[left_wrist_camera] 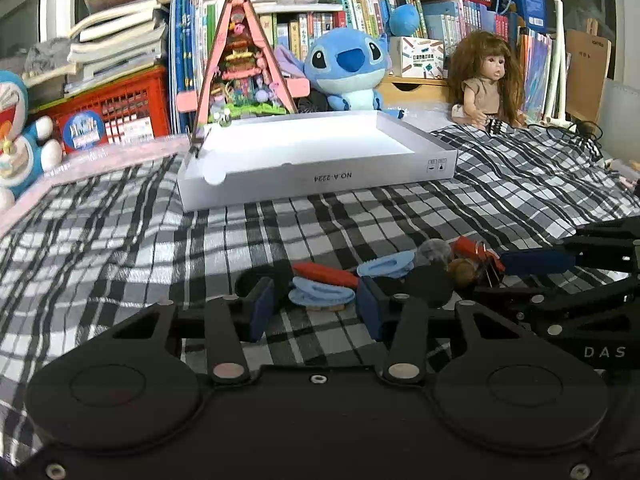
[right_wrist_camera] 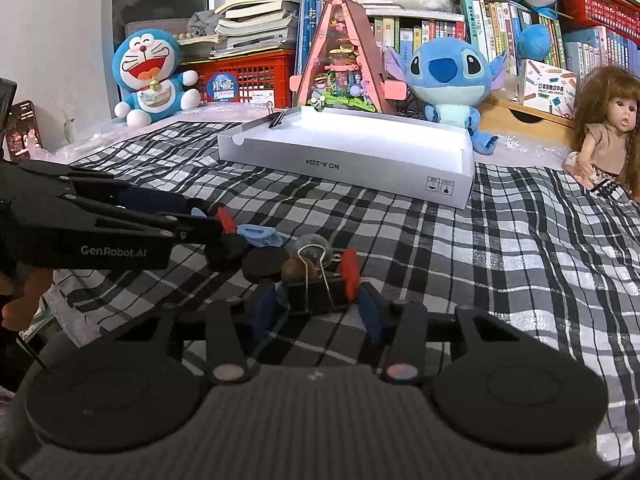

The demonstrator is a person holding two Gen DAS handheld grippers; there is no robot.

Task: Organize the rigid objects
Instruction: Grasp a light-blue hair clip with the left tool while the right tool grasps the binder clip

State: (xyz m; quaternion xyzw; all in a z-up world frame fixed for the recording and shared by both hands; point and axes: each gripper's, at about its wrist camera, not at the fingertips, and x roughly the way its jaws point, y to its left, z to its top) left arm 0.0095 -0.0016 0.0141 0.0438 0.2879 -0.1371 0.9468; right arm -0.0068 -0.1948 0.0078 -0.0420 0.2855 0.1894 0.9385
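Clutter sits on the checked cloth [left_wrist_camera: 120, 240]: blue clips, red pieces, black discs and a binder clip. Left tool [left_wrist_camera: 316, 308] stands open with a blue clip [left_wrist_camera: 320, 294] between its fingers, not gripped. Right tool [right_wrist_camera: 316, 312] is open around the black binder clip [right_wrist_camera: 316, 296]. White box [left_wrist_camera: 320, 160] lies farther back, another clip [right_wrist_camera: 278, 120] on its rim.

Mid-frame: bare checked cloth [left_wrist_camera: 120, 220] passable | lower centre: small-item cluster [right_wrist_camera: 288, 256] blocks, left claw [right_wrist_camera: 208, 220] crowding its left | centre: white tray [left_wrist_camera: 316, 160] bars way | top: plush toys [right_wrist_camera: 448, 76], books [left_wrist_camera: 120, 28] wall rear.
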